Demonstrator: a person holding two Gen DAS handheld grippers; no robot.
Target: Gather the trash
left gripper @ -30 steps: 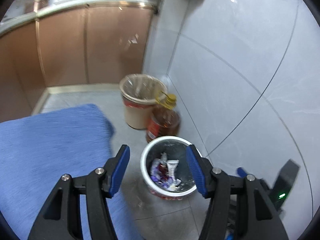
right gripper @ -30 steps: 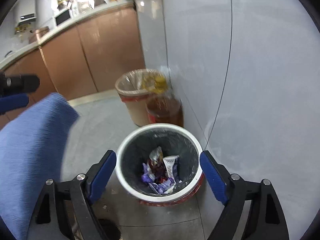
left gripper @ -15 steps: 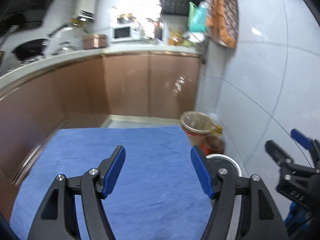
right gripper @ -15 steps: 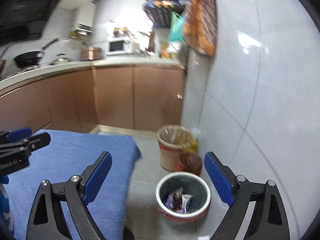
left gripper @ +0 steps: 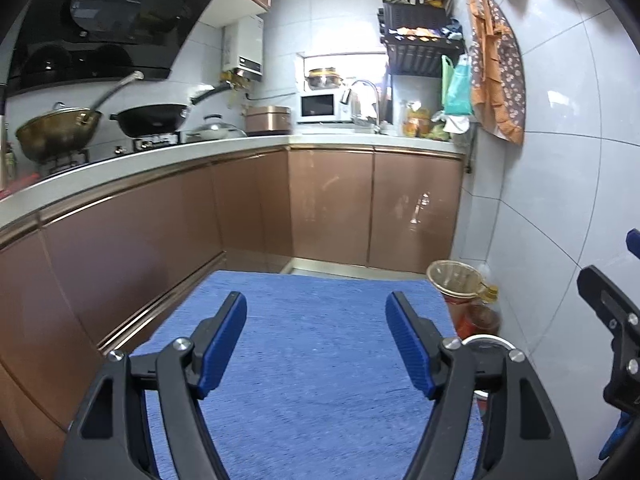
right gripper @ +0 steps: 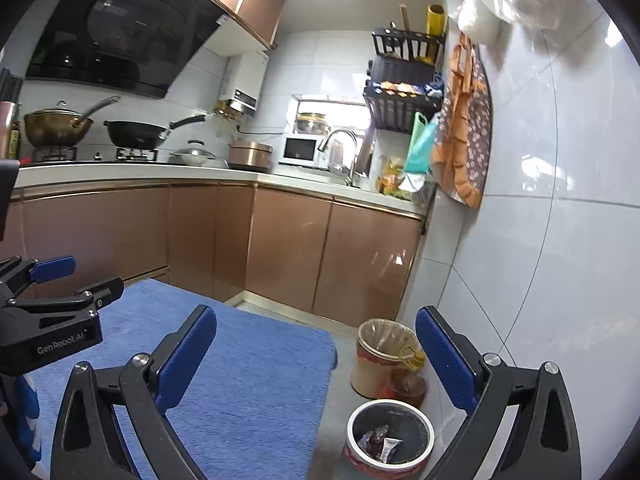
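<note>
A small white-rimmed trash bin [right gripper: 390, 436] stands on the floor by the tiled wall, with crumpled wrappers [right gripper: 379, 441] inside. In the left wrist view only its rim [left gripper: 486, 342] shows behind my finger. My left gripper [left gripper: 316, 344] is open and empty above the blue cloth [left gripper: 320, 360]. My right gripper [right gripper: 316, 360] is open and empty, held high above the cloth edge and the bin. The left gripper also shows at the left of the right wrist view [right gripper: 60, 280].
A taller lined bin [right gripper: 380, 356] and an oil bottle [right gripper: 408, 380] stand beside the small bin against the wall. Brown cabinets [left gripper: 360, 208] run along the back and left. The counter holds woks, a microwave [left gripper: 320, 107] and a faucet.
Both grippers have risen and tilted up from looking down into the small bin to facing the kitchen. Both stayed open and empty.
</note>
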